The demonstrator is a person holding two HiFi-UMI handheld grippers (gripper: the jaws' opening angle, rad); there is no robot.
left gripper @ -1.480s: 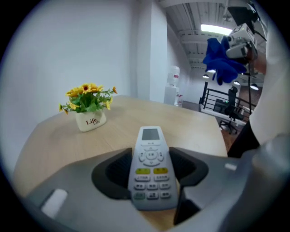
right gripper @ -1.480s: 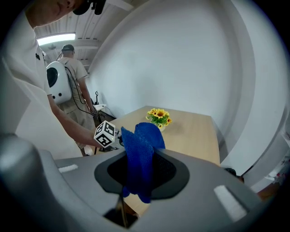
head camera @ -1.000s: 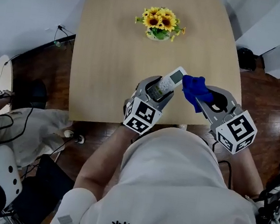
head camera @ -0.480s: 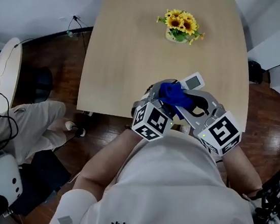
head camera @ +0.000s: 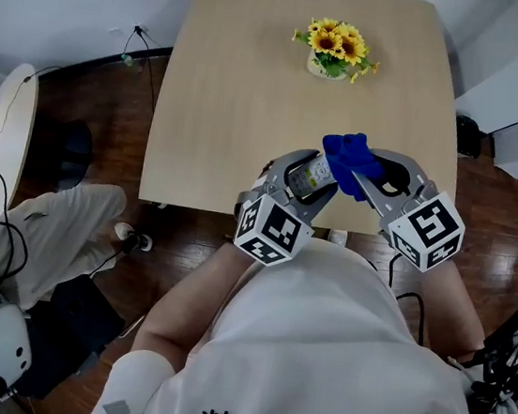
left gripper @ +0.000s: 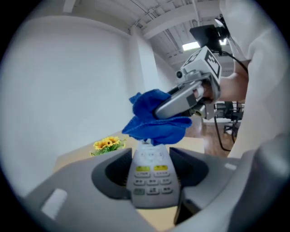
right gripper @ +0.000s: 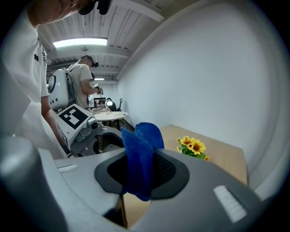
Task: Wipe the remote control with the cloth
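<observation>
The left gripper (head camera: pixel 312 176) clenches the remote control (left gripper: pixel 152 176), keypad up, with its far end poking out past the fingertips. At that end hangs the bunched blue cloth (left gripper: pixel 156 121), pinched tight between the jaws of the right gripper (head camera: pixel 369 176) and seemingly touching the remote. Below both grippers lies the near edge of a pale wooden table (head camera: pixel 237 85). A pot of sunflowers (head camera: pixel 334 50) stands well beyond the fingertips. Dark wood floor (head camera: pixel 90 122) and white walls surround the table. The left gripper view alone shows the keypad's yellow buttons. The right gripper view alone shows a person (right gripper: pixel 84 77) standing.
</observation>
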